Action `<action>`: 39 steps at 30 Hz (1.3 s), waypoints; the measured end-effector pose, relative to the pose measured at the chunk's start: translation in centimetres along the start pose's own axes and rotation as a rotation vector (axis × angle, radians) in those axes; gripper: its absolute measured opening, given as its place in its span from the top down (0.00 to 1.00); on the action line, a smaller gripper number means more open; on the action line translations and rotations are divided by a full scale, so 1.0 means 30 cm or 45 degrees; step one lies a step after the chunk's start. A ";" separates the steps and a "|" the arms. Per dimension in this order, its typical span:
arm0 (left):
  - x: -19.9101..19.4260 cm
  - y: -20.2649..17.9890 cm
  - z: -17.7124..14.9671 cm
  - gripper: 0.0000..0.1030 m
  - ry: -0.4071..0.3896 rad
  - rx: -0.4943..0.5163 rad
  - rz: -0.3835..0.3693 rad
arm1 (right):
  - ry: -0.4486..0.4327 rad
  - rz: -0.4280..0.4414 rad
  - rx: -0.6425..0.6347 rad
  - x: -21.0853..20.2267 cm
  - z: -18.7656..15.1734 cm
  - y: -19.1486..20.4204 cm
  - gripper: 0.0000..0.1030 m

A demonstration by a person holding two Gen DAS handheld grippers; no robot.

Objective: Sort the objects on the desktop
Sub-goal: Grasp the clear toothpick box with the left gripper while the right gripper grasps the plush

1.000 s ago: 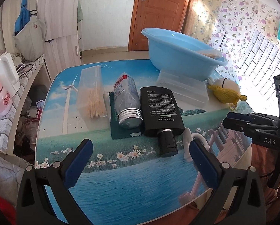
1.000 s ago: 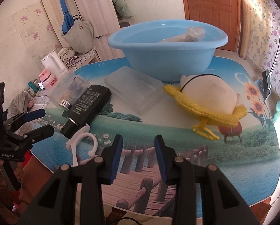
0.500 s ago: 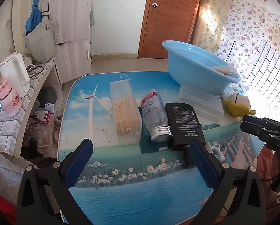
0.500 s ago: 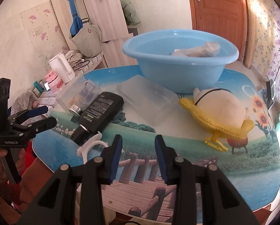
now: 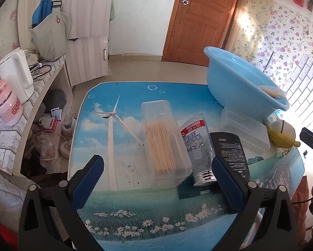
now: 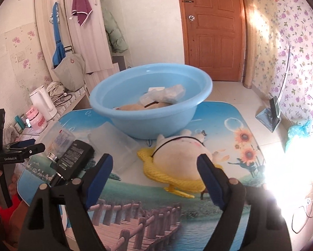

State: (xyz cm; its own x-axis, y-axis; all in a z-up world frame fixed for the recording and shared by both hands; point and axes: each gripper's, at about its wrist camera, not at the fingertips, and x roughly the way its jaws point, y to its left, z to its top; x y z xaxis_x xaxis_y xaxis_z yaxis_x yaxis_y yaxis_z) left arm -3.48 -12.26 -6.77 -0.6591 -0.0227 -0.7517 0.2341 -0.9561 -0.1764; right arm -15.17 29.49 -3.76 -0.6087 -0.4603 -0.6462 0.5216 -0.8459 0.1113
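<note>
- Sunlit room around me: a table point(image 5: 97, 125) with a printed landscape cover, a brown door point(image 6: 210, 31) behind it and flowered wallpaper to the right.
- On my right gripper point(image 6: 154, 179) the jaws are opening and already stand wide, with nothing pressed between the blue pads point(image 6: 97, 179); they hover above the table's near edge.
- Past the gap in that view lies the plush toy point(image 6: 181, 154), cream with a yellow knitted rim, resting on the table just in front of the blue basin point(image 6: 148, 113).
- I see pale wrapped items lying inside the basin; I cannot tell what they are.
- To the left of the toy sits a clear lidded box point(image 6: 116, 146), then the black bottle point(image 6: 74, 156) lying on its side.
- My left gripper point(image 5: 156, 184) is spread wide and holds nothing.
- Beyond its fingertips in the left wrist view, the clear box of sticks point(image 5: 164, 144) lies lengthwise on the table, touching the silver bottle point(image 5: 198, 146) beside it, with the black bottle next along.
- A dark green pad point(image 5: 189, 192) shows under the silver bottle's near end.
- Farther left, off the table, a white kettle point(image 5: 15, 73) and a pink jar point(image 5: 7, 106) stand on a tiled shelf.
</note>
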 end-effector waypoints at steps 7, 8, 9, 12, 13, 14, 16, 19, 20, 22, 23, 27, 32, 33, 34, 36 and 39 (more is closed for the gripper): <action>0.027 -0.002 0.015 0.01 0.021 0.006 -0.001 | 0.011 -0.113 -0.027 0.045 0.014 -0.023 0.04; 0.030 -0.004 0.017 0.02 0.023 0.008 -0.002 | 0.019 -0.124 -0.038 0.054 0.014 -0.024 0.04; 0.031 -0.003 0.019 0.04 0.022 0.009 -0.007 | 0.026 -0.134 -0.046 0.064 0.016 -0.024 0.04; 0.040 -0.002 0.024 0.14 0.030 0.009 -0.007 | 0.038 -0.156 -0.047 0.087 0.017 -0.033 0.04; 0.042 0.000 0.026 0.16 0.034 0.006 -0.007 | 0.040 -0.162 -0.048 0.091 0.017 -0.036 0.04; 0.046 0.001 0.027 0.20 0.039 0.004 -0.008 | 0.040 -0.169 -0.047 0.095 0.017 -0.039 0.04; 0.050 0.004 0.028 0.27 0.042 0.001 -0.009 | 0.049 -0.165 -0.044 0.104 0.019 -0.045 0.04; 0.067 0.004 0.026 0.52 0.065 0.020 0.004 | 0.069 -0.161 -0.046 0.123 0.014 -0.051 0.04; 0.073 0.004 0.025 0.56 0.072 0.020 -0.003 | 0.080 -0.159 -0.044 0.132 0.011 -0.054 0.04; 0.080 0.004 0.022 0.66 0.086 0.032 0.002 | 0.089 -0.159 -0.041 0.144 0.008 -0.056 0.04; 0.081 0.002 0.020 0.68 0.090 0.040 0.005 | 0.092 -0.156 -0.044 0.150 0.007 -0.056 0.04; 0.067 0.001 0.013 0.69 0.085 0.057 0.024 | 0.113 -0.160 -0.048 0.179 0.004 -0.056 0.05; 0.039 0.003 -0.002 0.69 0.082 0.065 0.038 | 0.104 -0.125 -0.054 0.169 0.004 -0.043 0.27; 0.034 0.004 -0.007 0.69 0.085 0.066 0.040 | 0.102 -0.118 -0.056 0.165 0.005 -0.042 0.29; 0.029 0.003 -0.012 0.69 0.088 0.069 0.042 | 0.101 -0.108 -0.053 0.159 0.003 -0.043 0.30; 0.017 0.001 -0.023 0.69 0.092 0.077 0.047 | 0.096 -0.087 -0.042 0.142 0.001 -0.045 0.31; -0.003 -0.004 -0.039 0.69 0.094 0.082 0.050 | 0.077 -0.065 -0.041 0.106 0.000 -0.042 0.31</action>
State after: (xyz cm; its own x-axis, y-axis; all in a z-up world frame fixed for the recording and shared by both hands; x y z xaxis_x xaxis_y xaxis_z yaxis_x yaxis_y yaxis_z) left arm -2.61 -11.81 -7.43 -0.5953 -0.0413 -0.8024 0.2106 -0.9718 -0.1062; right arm -17.77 29.11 -5.95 -0.5984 -0.3986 -0.6951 0.5100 -0.8585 0.0532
